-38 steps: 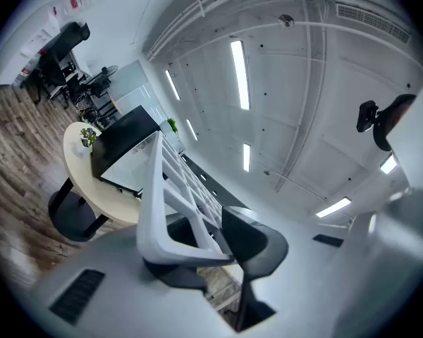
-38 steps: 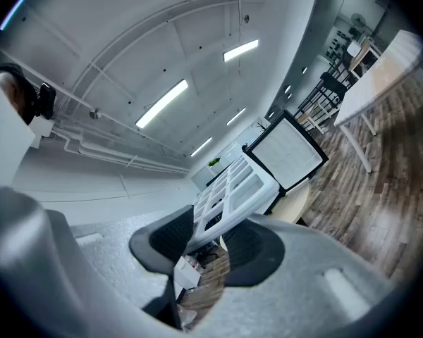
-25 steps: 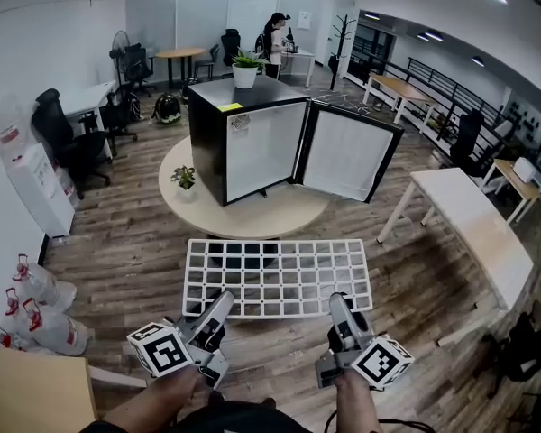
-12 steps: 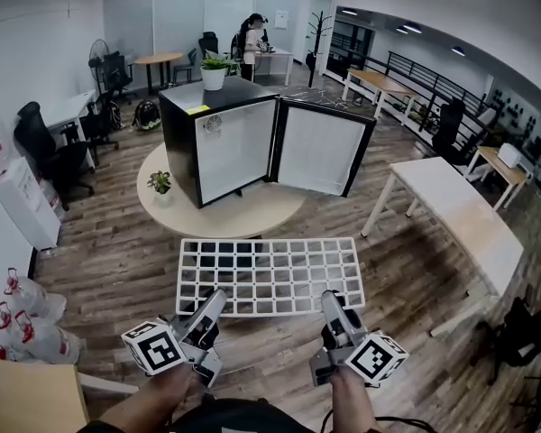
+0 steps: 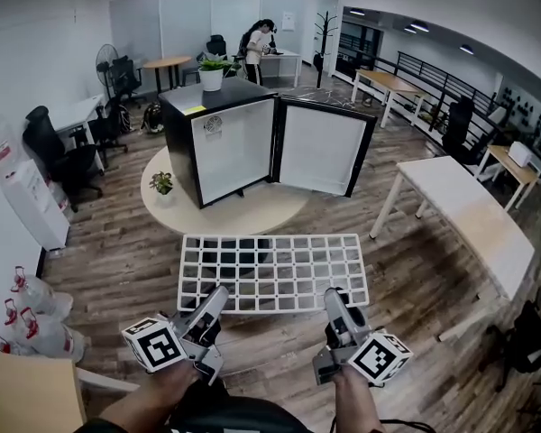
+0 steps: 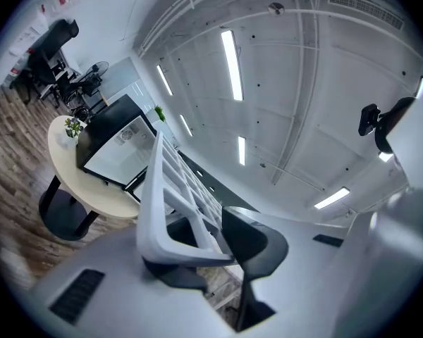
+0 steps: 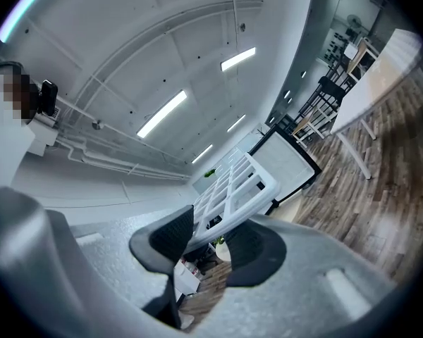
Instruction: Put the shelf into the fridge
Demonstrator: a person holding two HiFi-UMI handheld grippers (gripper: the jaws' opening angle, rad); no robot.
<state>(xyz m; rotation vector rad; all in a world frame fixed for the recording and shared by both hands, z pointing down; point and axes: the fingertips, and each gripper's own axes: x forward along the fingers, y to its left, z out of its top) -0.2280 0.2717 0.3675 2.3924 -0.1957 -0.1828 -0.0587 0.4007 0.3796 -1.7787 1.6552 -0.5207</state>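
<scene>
Screening part of the table (image 5: 245, 216), the shelf (image 5: 272, 272) sits clenched in left claw (image 5: 220, 294) and right claw (image 5: 333, 296).

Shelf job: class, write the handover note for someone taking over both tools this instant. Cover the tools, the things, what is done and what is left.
Left tool: shut on the shelf's near edge, left side.
Right tool: shut on the same edge, right side.
Shelf: white grid, held flat in the air between the person and the fridge.
Fridge: on the round table, door swung open to the right.
Done: shelf lifted, door open.
Left: carry it to the fridge, slide it in level, let go.
</scene>
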